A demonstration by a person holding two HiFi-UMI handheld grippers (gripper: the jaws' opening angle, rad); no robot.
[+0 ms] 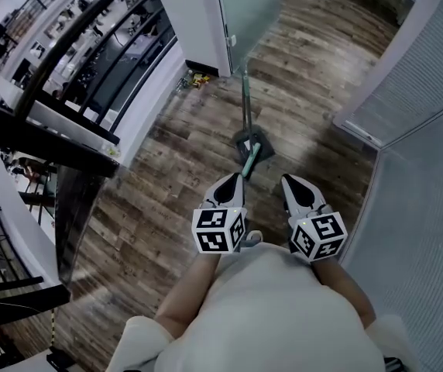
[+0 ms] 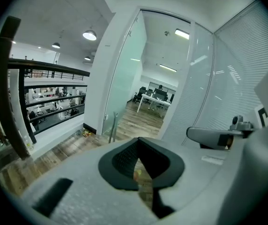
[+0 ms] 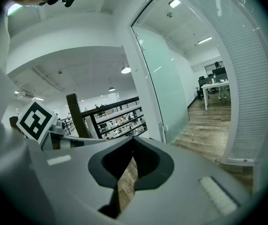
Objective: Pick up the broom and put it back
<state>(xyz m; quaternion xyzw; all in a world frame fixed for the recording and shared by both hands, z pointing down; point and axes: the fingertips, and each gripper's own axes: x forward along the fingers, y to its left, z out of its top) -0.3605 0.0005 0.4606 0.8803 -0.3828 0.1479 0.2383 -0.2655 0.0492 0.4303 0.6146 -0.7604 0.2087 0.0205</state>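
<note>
Approach step: broom (image 1: 249, 149) on wood floor (image 1: 167, 169), just beyond both grippers. Left gripper (image 1: 234, 181) & right gripper (image 1: 289, 181) jaws closed, empty. Next: open jaws, reach handle.

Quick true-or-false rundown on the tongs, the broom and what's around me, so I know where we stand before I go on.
1. The left tongs grip the broom. False: the broom is on the floor ahead of them, ungripped.
2. The left tongs and the right tongs are both shut with nothing between them. True.
3. The floor is grey carpet. False: it is wood planks.
4. A black railing runs along the person's left. True.
</note>
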